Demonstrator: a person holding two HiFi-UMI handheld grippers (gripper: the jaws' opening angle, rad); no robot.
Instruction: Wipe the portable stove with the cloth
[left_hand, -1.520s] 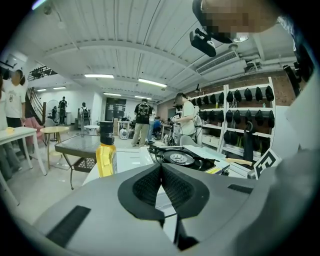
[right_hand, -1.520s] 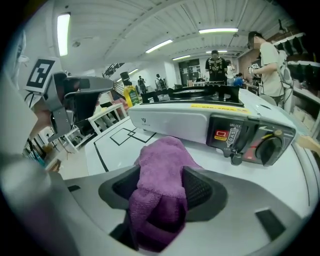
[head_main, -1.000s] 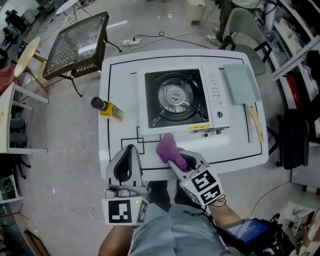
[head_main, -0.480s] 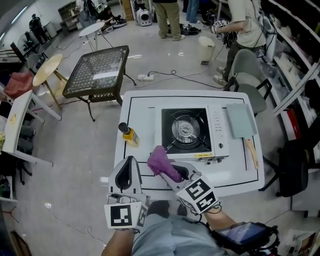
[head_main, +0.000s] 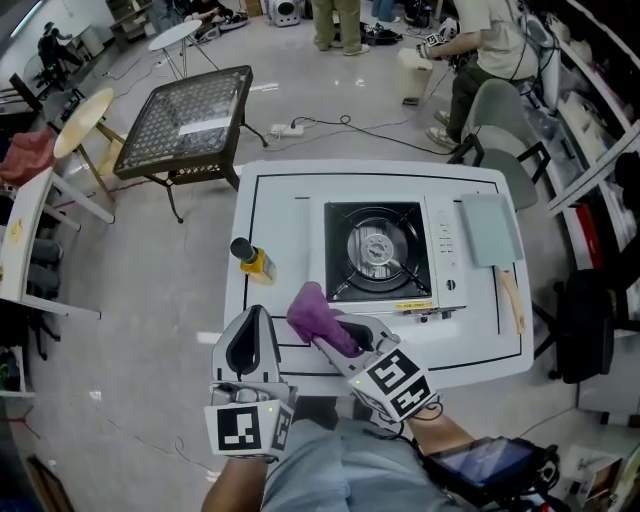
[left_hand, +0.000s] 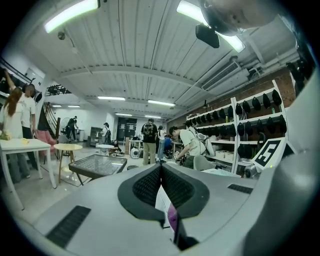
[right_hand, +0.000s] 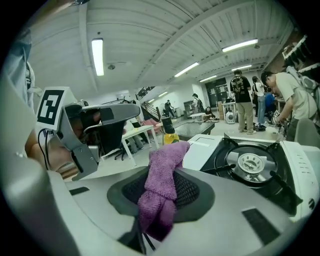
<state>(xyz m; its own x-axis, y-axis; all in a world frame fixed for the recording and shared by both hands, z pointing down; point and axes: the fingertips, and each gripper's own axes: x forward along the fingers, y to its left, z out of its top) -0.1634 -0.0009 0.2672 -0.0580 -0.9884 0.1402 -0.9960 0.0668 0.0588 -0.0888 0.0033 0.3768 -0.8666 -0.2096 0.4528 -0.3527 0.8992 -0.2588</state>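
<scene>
Lifted fuzzy purple cloth (head_main: 316, 316) clamped in right hand-held gripper (head_main: 333, 338), left hand-held gripper (head_main: 253, 322) clenched

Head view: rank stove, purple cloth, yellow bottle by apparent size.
1. portable stove, clearly largest.
2. purple cloth, but it sits nearer the camera, so its lead over the bottle is unsure.
3. yellow bottle.

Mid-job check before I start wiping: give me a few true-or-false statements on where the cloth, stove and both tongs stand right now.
The right tongs grip the purple cloth. True.
The cloth lies on top of the portable stove. False: it is held in the air, short of the stove.
A yellow bottle stands left of the stove. True.
The left tongs hold a sponge. False: they are shut and empty.
</scene>
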